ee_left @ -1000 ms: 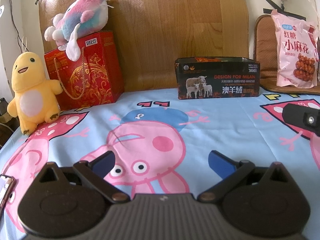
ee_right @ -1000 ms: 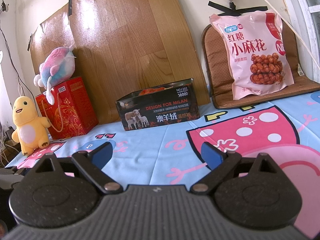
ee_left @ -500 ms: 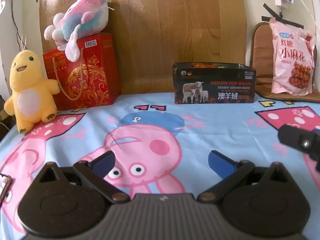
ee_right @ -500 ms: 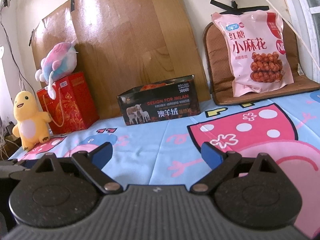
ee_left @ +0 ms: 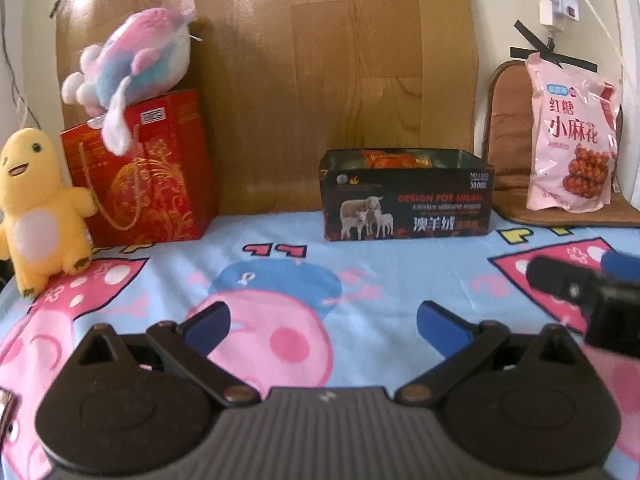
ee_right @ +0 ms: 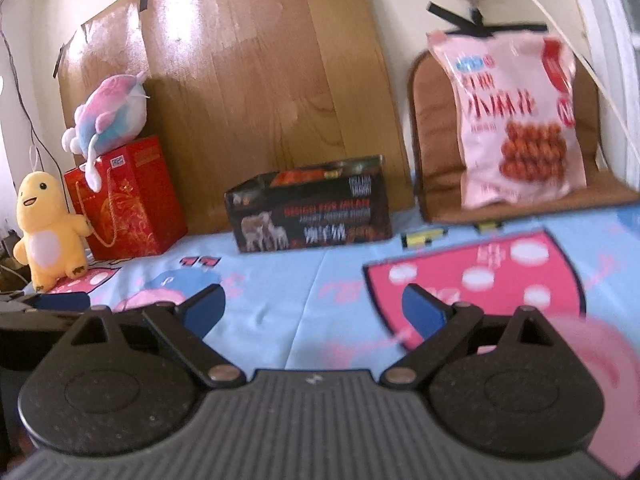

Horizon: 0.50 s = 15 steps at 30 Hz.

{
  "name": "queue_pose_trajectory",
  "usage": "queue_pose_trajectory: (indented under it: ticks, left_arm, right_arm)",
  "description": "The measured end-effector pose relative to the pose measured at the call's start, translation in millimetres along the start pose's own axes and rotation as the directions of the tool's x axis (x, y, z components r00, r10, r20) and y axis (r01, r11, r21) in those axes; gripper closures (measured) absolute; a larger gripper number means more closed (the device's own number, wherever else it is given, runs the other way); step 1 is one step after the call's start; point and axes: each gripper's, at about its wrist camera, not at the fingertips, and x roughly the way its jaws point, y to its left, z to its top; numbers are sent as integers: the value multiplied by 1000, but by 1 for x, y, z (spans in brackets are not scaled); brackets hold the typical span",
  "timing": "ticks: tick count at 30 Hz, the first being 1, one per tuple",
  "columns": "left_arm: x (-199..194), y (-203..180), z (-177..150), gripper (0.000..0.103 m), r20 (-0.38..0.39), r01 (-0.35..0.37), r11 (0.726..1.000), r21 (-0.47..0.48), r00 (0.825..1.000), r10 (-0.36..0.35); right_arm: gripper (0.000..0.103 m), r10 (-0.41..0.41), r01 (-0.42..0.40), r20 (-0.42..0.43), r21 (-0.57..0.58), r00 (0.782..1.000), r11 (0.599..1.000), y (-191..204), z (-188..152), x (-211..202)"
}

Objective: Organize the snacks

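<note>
A: Where is the snack, and which hand is nearer?

B: The pink plastic snack bag with red lettering stands upright at the bed's far right corner, leaning on a brown cushion. Its long axis runs vertical. It lies ahead and to the right of the right gripper, so that hand looks nearer; the left gripper faces the bed's middle.

A: And the fingers?

B: Both pairs are spread wide, holding nothing.

A: Where would the bag go?

B: Probably the open black printed box with sheep on it at the far edge, left of the bag; something orange already sits inside.

A: The surface?

B: A bed under a light-blue cartoon-pig sheet, a wood-grain board behind, plush toys at the far left.
</note>
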Motion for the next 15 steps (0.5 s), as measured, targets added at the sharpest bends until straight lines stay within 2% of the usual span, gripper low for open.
queue_pose_trajectory:
  ticks: [5, 9, 10, 12, 15]
  left_arm:
    - [26, -10, 9, 0, 31, -21, 1000, 14, 999, 20]
    - [45, -10, 13, 0, 24, -25, 1000, 15, 999, 24]
    - [48, -10, 12, 0, 29, -30, 999, 12, 999, 30]
    - [55, -8, 10, 0, 32, -47, 999, -3, 998, 47]
    - [61, -5, 10, 0, 16, -42, 999, -11, 999, 42]
  right_arm:
    - [6, -54, 55, 41, -16, 998, 998, -8, 19, 28]
    - [6, -86, 86, 66, 7, 994, 996, -10, 17, 54]
    - [6, -87, 87, 65, 13, 994, 996, -11, 13, 59]
    - [6, -63, 63, 9, 36, 998, 997, -17, 14, 67]
    - [6, -31, 30, 14, 93, 999, 995, -27, 14, 62]
